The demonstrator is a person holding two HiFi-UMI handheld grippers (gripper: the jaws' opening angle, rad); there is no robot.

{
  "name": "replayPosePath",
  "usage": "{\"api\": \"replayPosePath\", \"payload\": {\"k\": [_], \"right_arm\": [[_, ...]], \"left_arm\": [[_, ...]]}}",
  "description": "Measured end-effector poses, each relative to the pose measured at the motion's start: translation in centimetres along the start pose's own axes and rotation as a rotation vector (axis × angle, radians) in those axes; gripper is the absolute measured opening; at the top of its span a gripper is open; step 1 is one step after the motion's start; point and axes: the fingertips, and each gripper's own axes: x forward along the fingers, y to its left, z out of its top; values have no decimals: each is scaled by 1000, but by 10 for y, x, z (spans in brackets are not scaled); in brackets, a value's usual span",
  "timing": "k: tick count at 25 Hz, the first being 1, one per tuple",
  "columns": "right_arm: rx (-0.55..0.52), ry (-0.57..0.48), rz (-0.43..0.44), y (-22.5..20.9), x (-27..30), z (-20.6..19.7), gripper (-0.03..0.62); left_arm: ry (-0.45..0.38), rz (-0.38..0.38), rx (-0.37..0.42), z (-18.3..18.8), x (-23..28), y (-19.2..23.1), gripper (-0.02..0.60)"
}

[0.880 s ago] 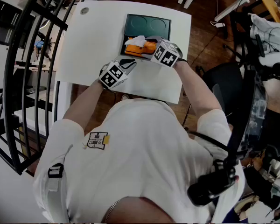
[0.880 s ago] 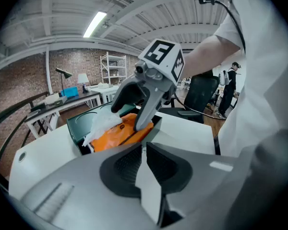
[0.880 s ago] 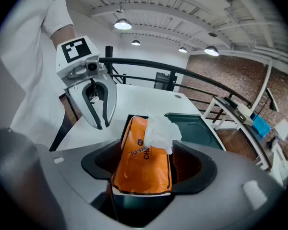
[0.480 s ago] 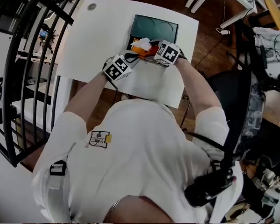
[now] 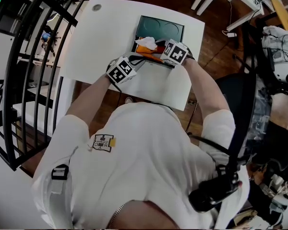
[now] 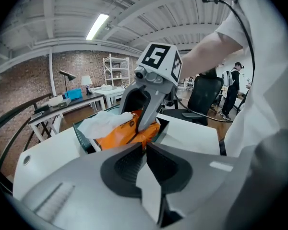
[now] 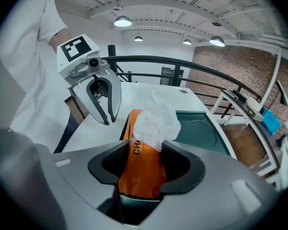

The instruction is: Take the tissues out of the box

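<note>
An orange tissue pack (image 5: 143, 49) lies at the near edge of a dark green tray (image 5: 159, 27), and a white tissue (image 5: 150, 41) sticks out of its top. My right gripper (image 5: 157, 53) is shut on the pack's right end. In the right gripper view the orange pack (image 7: 143, 171) is pinched between the jaws of my right gripper (image 7: 144, 164), with the crumpled tissue (image 7: 156, 123) just beyond them. My left gripper (image 5: 134, 61) hovers just left of the pack. Its jaws are shut on nothing in the left gripper view (image 6: 145, 150).
The white table (image 5: 103, 37) extends left of the tray and ends close to the person's body. A black curved railing (image 5: 33, 56) runs along the left. Chairs and white table legs (image 5: 230, 4) stand on the wooden floor at the right.
The head view has shifted a little. Both grippers stay at the pack, the left one a bit closer to it than before.
</note>
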Motion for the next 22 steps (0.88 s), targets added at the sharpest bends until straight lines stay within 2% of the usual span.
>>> {"api": "replayPosePath", "payload": {"k": [6, 11, 16, 22], "right_arm": [[-49, -60, -37, 7, -42, 29, 206], [-38, -133, -39, 56, -73, 44, 207], [-22, -101, -18, 118, -63, 25, 209], [13, -36, 23, 151, -21, -17, 212]], "left_arm": [[-36, -16, 39, 10, -14, -8, 23], [-26, -58, 71, -16, -36, -36, 23], [58, -88, 71, -78, -48, -57, 23], [115, -94, 42, -108, -45, -63, 23]]}}
